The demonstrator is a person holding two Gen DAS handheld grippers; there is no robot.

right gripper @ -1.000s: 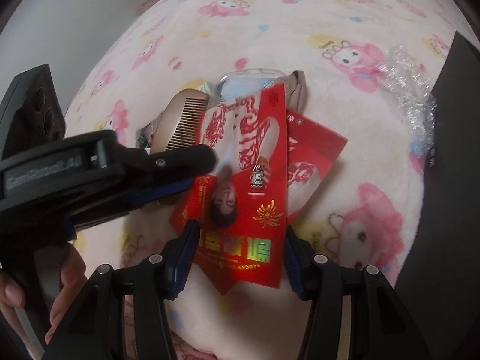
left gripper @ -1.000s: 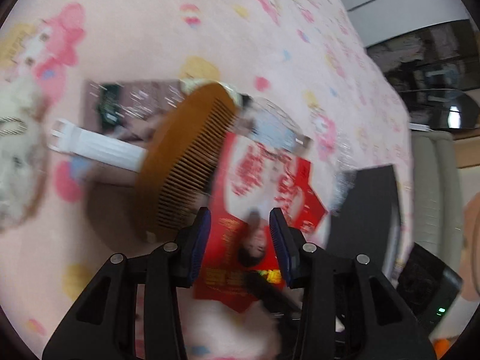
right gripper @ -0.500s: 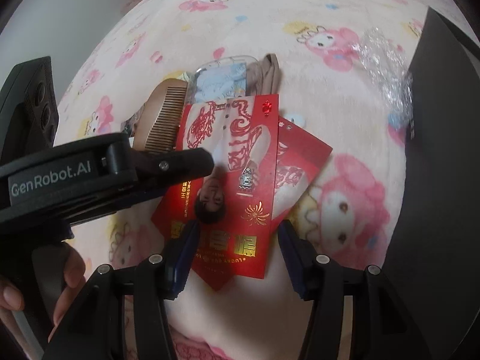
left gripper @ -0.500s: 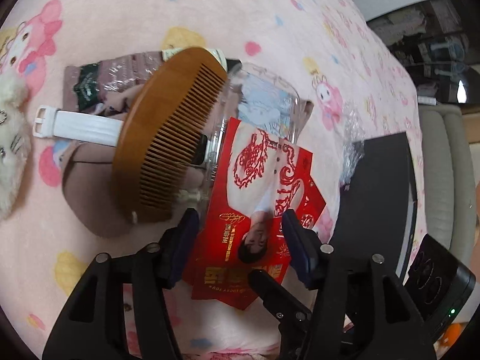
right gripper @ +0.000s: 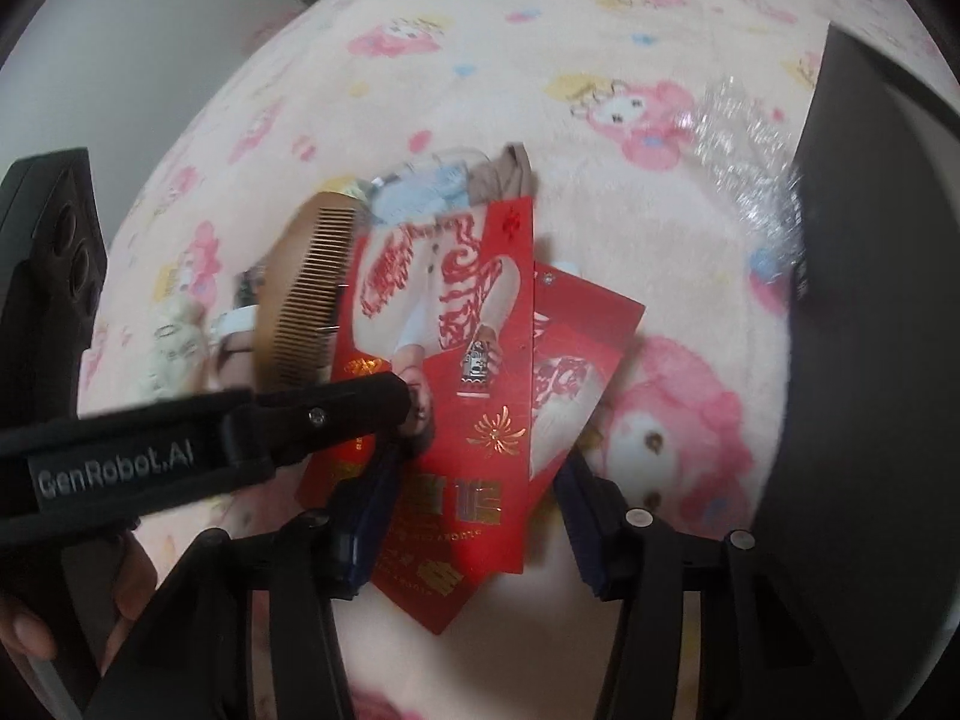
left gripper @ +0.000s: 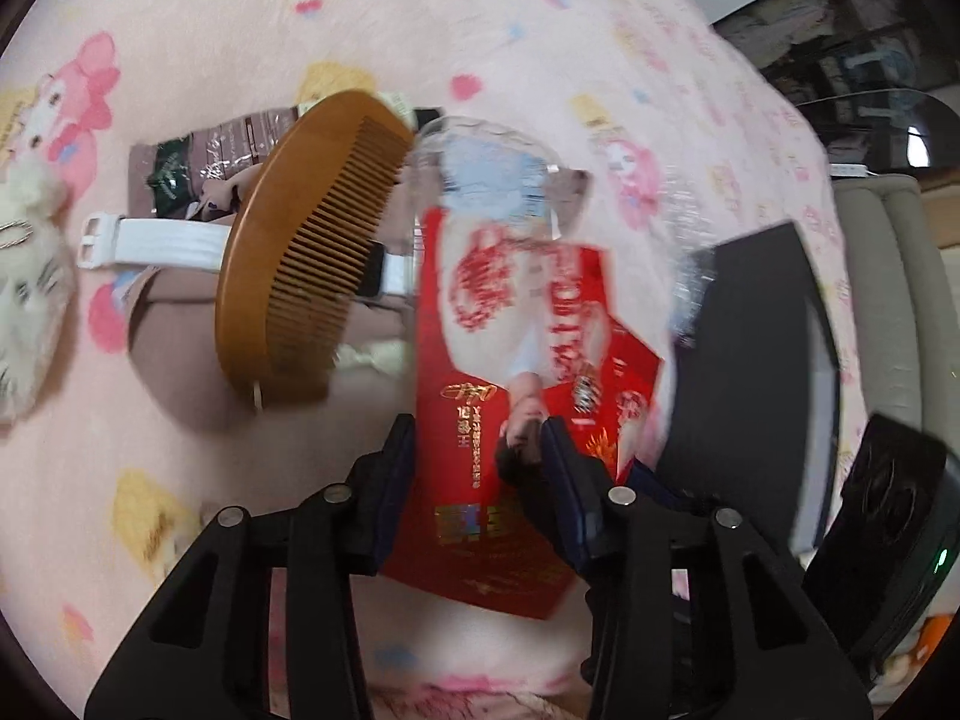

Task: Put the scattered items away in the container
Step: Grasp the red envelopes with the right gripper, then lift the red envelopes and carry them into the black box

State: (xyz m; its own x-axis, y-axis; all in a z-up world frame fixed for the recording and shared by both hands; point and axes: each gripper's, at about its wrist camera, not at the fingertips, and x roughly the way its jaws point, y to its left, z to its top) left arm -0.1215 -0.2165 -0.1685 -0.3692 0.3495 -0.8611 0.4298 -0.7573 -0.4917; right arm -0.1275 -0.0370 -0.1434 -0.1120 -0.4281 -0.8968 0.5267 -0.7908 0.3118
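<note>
Our left hand-held gripper point(left gripper: 477, 450) points steeply down over the red envelopes point(left gripper: 510, 420); its jaws are closing, the top envelope lies below and between them, and we cannot tell whether the pads touch it. Our right hand-held gripper point(right gripper: 474, 510) hangs over the same stack from the near side, its jaws closing too, still apart, with the near end of the envelopes point(right gripper: 462, 420) between them and no pad visibly pressing on the paper. In the right wrist view the left tool point(right gripper: 300, 420) crosses in from the left, its tip over the top envelope's left edge, and a hand point(right gripper: 36, 618) shows at the lower left. The envelopes lie overlapped on a pink cartoon-print blanket point(left gripper: 420, 12), one red sheet fanned out to the right beneath the top one. Their far end covers part of a clear plastic case point(left gripper: 486, 174) with something pale blue inside. Just left of the stack a wooden comb point(left gripper: 300, 252) lies with its teeth toward the envelopes, resting across a white strap point(left gripper: 162, 240) and a brown packet point(left gripper: 210, 144). A white plush toy point(left gripper: 30, 288) sits at the blanket's left edge. Crinkled clear wrap point(right gripper: 744, 150) lies beyond the envelopes to the right, against the black container point(right gripper: 870, 300), which stands at the blanket's right edge, apart from the pile.
</note>
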